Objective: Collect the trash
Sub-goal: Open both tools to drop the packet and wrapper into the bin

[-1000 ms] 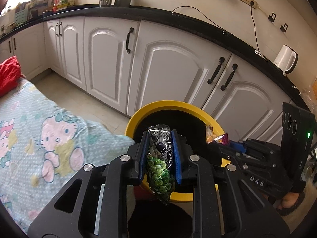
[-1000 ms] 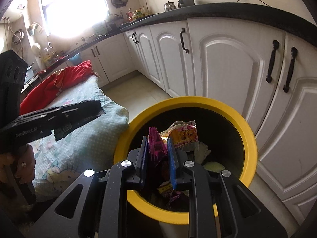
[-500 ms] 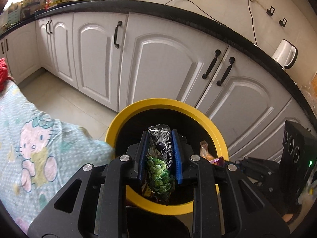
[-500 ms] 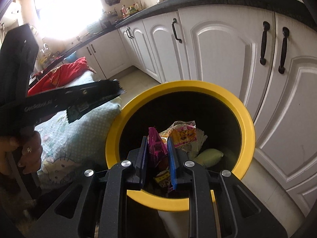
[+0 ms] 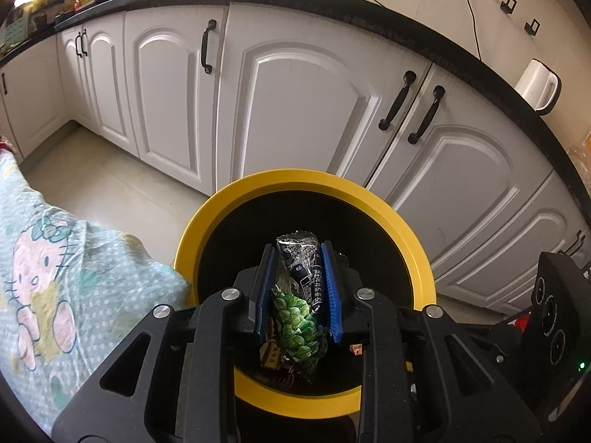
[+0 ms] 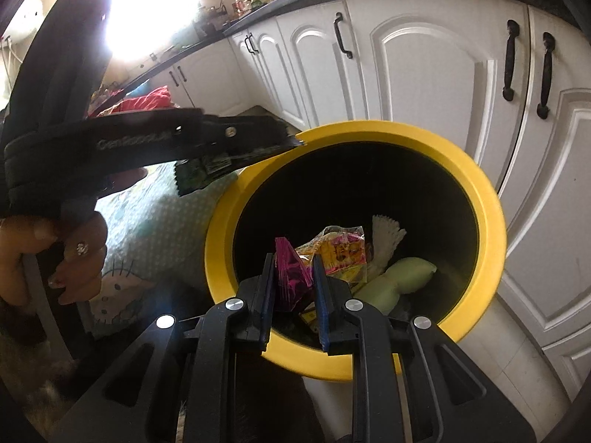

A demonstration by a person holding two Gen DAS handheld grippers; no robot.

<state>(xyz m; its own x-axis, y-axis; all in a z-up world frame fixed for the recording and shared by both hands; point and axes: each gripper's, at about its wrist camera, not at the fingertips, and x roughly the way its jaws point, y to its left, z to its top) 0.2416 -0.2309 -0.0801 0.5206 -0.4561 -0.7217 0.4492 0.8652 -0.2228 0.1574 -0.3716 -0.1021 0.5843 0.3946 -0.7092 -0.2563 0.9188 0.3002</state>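
A round bin with a yellow rim [image 5: 413, 243] and black inside stands on the floor by the cabinets; it also shows in the right wrist view [image 6: 491, 221]. My left gripper [image 5: 297, 258] is shut on a green and black snack packet [image 5: 300, 306] and holds it over the bin's mouth. My right gripper [image 6: 293, 269] is shut on a pink wrapper [image 6: 290, 273] above the bin's near side. The left gripper also shows from the side in the right wrist view [image 6: 288, 136]. Inside the bin lie a yellow wrapper [image 6: 341, 249], white paper [image 6: 386, 234] and a pale green item [image 6: 404, 277].
White cabinet doors [image 5: 303, 110] with black handles stand right behind the bin under a black counter [image 5: 461, 55]. A table with a Hello Kitty cloth [image 5: 55, 277] lies left of the bin. A white kettle [image 5: 537, 86] stands on the counter. Red cloth [image 6: 147, 99] lies further left.
My left gripper has moved right with the packet, from beside the table to over the bin's middle. My right gripper has drawn a little nearer over the bin. Both stayed shut.
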